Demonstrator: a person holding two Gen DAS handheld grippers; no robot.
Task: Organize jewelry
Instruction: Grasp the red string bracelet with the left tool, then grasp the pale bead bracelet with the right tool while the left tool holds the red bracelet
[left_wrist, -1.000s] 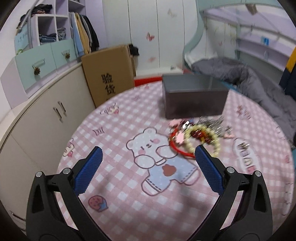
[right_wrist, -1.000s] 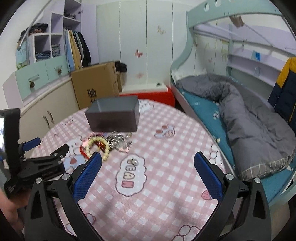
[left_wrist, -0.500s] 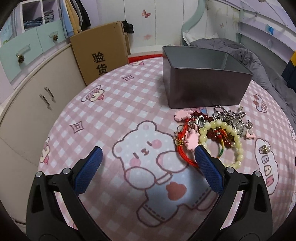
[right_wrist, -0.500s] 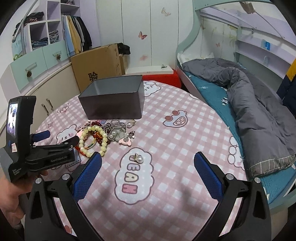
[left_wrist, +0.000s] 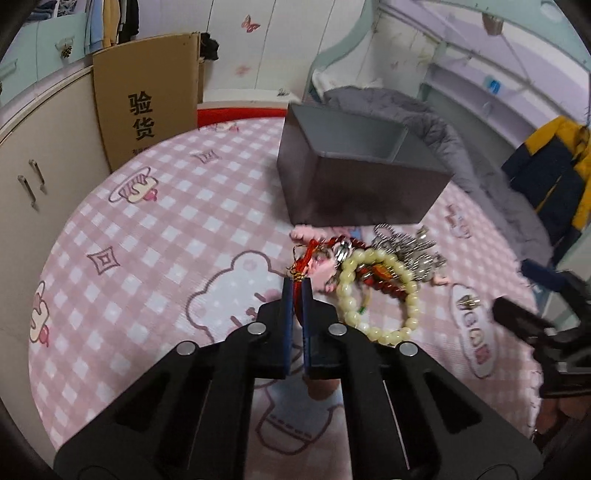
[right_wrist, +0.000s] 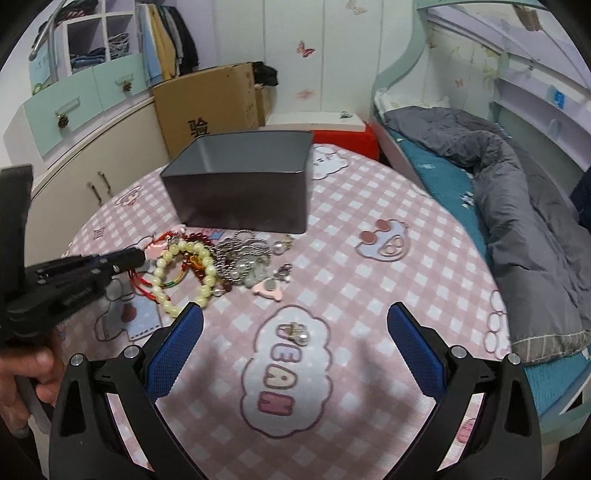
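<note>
A heap of jewelry lies on the pink checked tablecloth in front of a grey open box. In it are a cream bead bracelet, a red cord bracelet and silver chains. My left gripper is at the heap's left edge, its jaws closing tight, with the red cord pinched between the blue pads. In the right wrist view the left gripper touches the heap's left side, the bead bracelet beside it. My right gripper hangs open just above a small pearl earring, holding nothing.
The grey box stands behind the heap, open side up. A cardboard carton and cabinets border the table's left. A bed with a grey quilt lies to the right. A hand holds the left gripper.
The left gripper moved forward and down to the heap and went from wide open to shut on the red cord. The right gripper came lower and nearer to the pearl earring, still open.
</note>
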